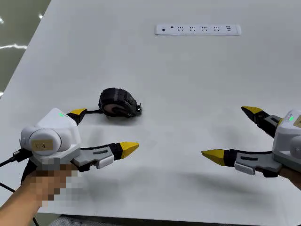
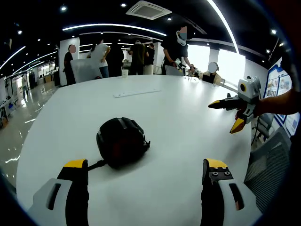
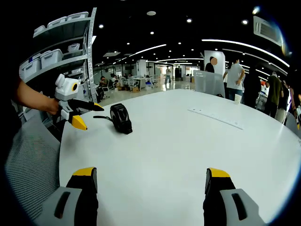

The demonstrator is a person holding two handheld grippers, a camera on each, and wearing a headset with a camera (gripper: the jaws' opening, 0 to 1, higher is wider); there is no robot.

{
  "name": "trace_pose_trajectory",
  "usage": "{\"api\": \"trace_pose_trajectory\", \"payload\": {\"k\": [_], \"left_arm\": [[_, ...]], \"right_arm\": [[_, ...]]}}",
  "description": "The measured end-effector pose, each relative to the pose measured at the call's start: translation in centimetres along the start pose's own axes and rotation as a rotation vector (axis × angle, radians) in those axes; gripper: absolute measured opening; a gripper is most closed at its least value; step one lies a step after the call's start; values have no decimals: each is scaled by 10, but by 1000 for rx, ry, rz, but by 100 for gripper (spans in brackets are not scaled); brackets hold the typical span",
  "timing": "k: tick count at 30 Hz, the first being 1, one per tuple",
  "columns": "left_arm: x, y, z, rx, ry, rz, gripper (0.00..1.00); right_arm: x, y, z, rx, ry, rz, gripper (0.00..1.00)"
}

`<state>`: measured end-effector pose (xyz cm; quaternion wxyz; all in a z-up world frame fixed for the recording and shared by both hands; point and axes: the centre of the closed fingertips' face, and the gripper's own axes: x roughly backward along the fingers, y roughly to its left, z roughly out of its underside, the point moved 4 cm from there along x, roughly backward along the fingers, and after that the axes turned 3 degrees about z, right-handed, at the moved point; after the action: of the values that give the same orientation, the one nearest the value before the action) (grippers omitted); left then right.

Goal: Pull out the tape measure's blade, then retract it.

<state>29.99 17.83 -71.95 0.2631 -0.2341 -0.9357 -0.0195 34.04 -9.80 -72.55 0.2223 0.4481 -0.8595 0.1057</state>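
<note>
Nearest to us, at the near edge of the table [image 1: 188, 80] by its left corner, a hand [image 1: 44, 186] holds the left gripper [image 1: 107, 129], its yellow-tipped jaws spread wide with nothing between them. Just past the tip of its farther jaw lies the tape measure [image 1: 118, 102], a black case resting on the white tabletop toward the left edge; a thin dark strap runs from the case toward that jaw tip, and we cannot tell whether the two touch. In the left gripper view the case sits between the jaws and a little beyond their tips, clear of both. Over by the near right corner hangs the right gripper [image 1: 226, 132], jaws likewise parted and bare, pointing inward across the table and well apart from the tape measure. The right gripper view looks along the tabletop, with the case small and far off beside the other gripper. Farther out, toward the far edge, a long white power strip [image 1: 198, 29] lies flat. Beyond the table, the gripper views show several people [image 2: 136, 56] standing in an open office under strip lights, and grey shelving [image 3: 70, 42] with storage bins.
</note>
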Motion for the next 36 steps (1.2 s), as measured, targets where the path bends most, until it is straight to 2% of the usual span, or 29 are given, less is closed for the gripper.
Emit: {"api": "trace_pose_trajectory", "payload": {"k": [8, 36], "left_arm": [[2, -2, 0, -14, -7, 1, 99], [8, -4, -2, -6, -29, 6, 99]], "right_arm": [[4, -1, 2, -42, 11, 19, 99], [8, 4, -2, -51, -14, 29, 99]]}}
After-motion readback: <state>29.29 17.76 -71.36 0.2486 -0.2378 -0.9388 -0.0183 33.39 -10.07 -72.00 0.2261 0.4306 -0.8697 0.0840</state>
